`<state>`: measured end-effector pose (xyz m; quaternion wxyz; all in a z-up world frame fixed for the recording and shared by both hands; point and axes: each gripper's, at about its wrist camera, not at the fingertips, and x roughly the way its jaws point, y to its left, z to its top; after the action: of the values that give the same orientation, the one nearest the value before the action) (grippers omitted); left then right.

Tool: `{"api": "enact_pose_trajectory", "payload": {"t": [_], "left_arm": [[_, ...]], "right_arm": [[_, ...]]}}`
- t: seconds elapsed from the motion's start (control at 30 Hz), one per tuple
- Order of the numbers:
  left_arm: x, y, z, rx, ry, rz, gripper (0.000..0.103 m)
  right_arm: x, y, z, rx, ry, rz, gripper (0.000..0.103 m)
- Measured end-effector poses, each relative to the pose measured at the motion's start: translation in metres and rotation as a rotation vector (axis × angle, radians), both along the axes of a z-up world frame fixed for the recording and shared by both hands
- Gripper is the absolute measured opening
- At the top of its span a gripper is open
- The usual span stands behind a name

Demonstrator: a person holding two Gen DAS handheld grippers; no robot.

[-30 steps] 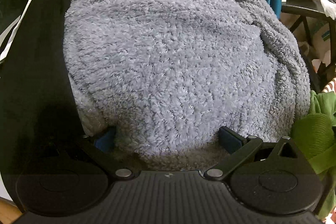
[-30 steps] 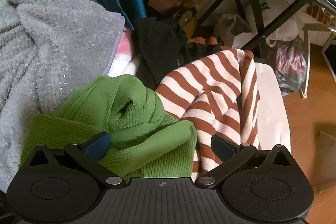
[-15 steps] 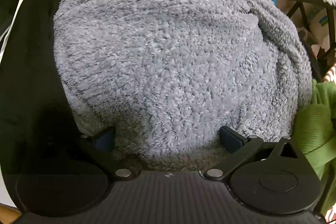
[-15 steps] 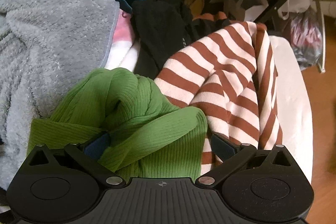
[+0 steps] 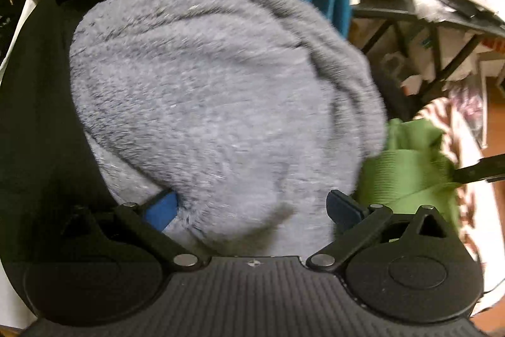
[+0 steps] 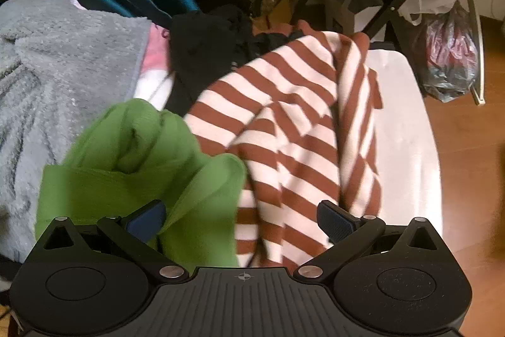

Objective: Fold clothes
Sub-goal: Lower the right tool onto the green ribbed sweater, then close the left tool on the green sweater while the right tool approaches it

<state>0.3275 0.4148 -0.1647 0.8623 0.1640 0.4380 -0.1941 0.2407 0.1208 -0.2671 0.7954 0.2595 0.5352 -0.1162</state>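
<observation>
Jaws of left gripper spread wide around grey fleece, jaws of right gripper equally released, green knit and striped top between them

Support: white cushioned seat, right edge bare.
On it: striped top by the right edge; green knit left of it; grey fleece farthest left.
Under seat: wooden floor.
</observation>
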Motion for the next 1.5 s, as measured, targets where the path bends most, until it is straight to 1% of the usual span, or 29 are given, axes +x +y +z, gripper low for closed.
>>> {"api": "enact_pose_trajectory", "payload": {"t": [0.03, 0.1, 0.17, 0.23, 0.33, 0.4, 0.5, 0.63, 0.8, 1.03, 1.07, 1.1, 1.17, 1.23, 1.27, 1.3, 1.33, 1.43, 1.5], "left_arm": [[-0.003, 0.001, 0.001, -0.009, 0.005, -0.007, 0.098], [-0.005, 0.003, 0.003, -0.031, 0.024, -0.017, 0.089], [-0.015, 0.0, 0.005, -0.064, 0.049, -0.021, 0.086], [-0.029, -0.009, 0.004, -0.098, 0.073, -0.022, 0.086], [-0.028, -0.029, -0.011, -0.07, 0.079, -0.051, 0.086], [-0.033, -0.038, -0.019, -0.046, 0.09, -0.075, 0.082], [-0.039, -0.051, -0.027, -0.017, 0.114, -0.112, 0.081], [-0.043, -0.068, -0.028, -0.041, 0.138, -0.136, 0.081], [-0.048, -0.078, -0.035, -0.001, 0.13, -0.168, 0.081], [-0.059, -0.1, -0.048, 0.118, 0.075, -0.258, 0.081], [-0.059, -0.105, -0.053, 0.146, 0.07, -0.264, 0.077], [-0.059, -0.108, -0.056, 0.165, 0.071, -0.268, 0.063], [-0.059, -0.113, -0.058, 0.168, 0.085, -0.282, 0.046], [-0.063, -0.117, -0.055, 0.182, 0.064, -0.302, 0.033], [-0.065, -0.118, -0.053, 0.188, 0.055, -0.31, 0.023], [-0.065, -0.117, -0.05, 0.186, 0.054, -0.309, 0.019], [-0.066, -0.116, -0.047, 0.18, 0.054, -0.305, 0.018], [-0.063, -0.102, -0.03, 0.088, 0.076, -0.246, 0.015], [-0.059, -0.095, -0.022, 0.042, 0.085, -0.197, 0.014]], "right_arm": [[-0.002, -0.002, 0.001, -0.004, 0.001, 0.005, 0.102], [-0.007, -0.006, 0.005, -0.02, -0.003, 0.019, 0.102], [-0.01, -0.009, 0.008, -0.042, -0.006, 0.033, 0.102], [-0.013, -0.013, 0.01, -0.059, -0.008, 0.043, 0.102], [-0.015, -0.018, 0.013, -0.059, -0.003, 0.05, 0.102], [-0.015, -0.019, 0.017, -0.064, -0.006, 0.062, 0.102], [-0.017, -0.018, 0.021, -0.076, -0.011, 0.079, 0.102], [-0.02, -0.016, 0.024, -0.075, 0.0, 0.096, 0.102], [-0.027, -0.018, 0.028, -0.08, 0.003, 0.106, 0.102], [-0.037, -0.026, 0.026, -0.065, 0.016, 0.075, 0.102], [-0.038, -0.026, 0.026, -0.063, 0.018, 0.072, 0.102], [-0.039, -0.026, 0.025, -0.06, 0.02, 0.07, 0.102], [-0.042, -0.027, 0.025, -0.056, 0.023, 0.066, 0.102], [-0.044, -0.027, 0.024, -0.053, 0.025, 0.065, 0.102], [-0.044, -0.027, 0.024, -0.052, 0.026, 0.064, 0.102], [-0.045, -0.027, 0.024, -0.051, 0.026, 0.064, 0.102], [-0.045, -0.027, 0.025, -0.05, 0.024, 0.065, 0.102], [-0.046, -0.027, 0.025, -0.048, 0.024, 0.065, 0.102], [-0.046, -0.027, 0.024, -0.044, 0.025, 0.067, 0.102]]}}
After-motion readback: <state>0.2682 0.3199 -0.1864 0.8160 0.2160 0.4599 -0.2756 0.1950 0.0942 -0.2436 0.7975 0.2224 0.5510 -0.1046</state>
